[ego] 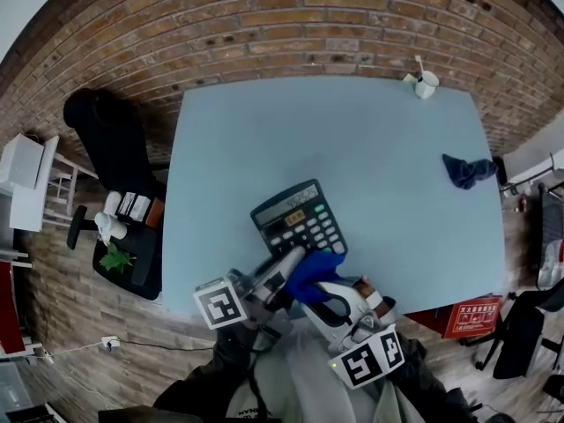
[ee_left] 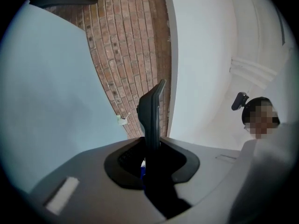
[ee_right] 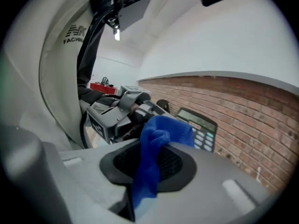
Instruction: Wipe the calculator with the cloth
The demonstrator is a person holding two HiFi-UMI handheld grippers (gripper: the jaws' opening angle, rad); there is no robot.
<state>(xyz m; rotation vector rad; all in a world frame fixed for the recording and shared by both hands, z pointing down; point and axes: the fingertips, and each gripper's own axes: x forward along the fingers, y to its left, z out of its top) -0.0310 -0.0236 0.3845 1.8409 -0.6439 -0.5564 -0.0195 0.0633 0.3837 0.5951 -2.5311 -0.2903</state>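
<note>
A black calculator [ego: 295, 218] lies over the near part of the light blue table [ego: 264, 130], keys facing up. My left gripper [ego: 287, 260] is shut on its near edge. In the left gripper view the calculator [ee_left: 150, 120] shows edge-on as a thin dark strip between the jaws. My right gripper [ego: 324, 291] is shut on a bright blue cloth [ego: 313, 274], just right of the left gripper and next to the calculator's near corner. In the right gripper view the cloth [ee_right: 156, 148] bunches out of the jaws, with the calculator [ee_right: 200, 127] and left gripper [ee_right: 122, 110] beyond.
A second, darker blue cloth [ego: 467, 171] lies near the table's right edge. At the far edge stands a white cup [ego: 426, 85]. A black chair [ego: 110, 139] is left of the table and a red box [ego: 472, 316] sits on the floor at the right.
</note>
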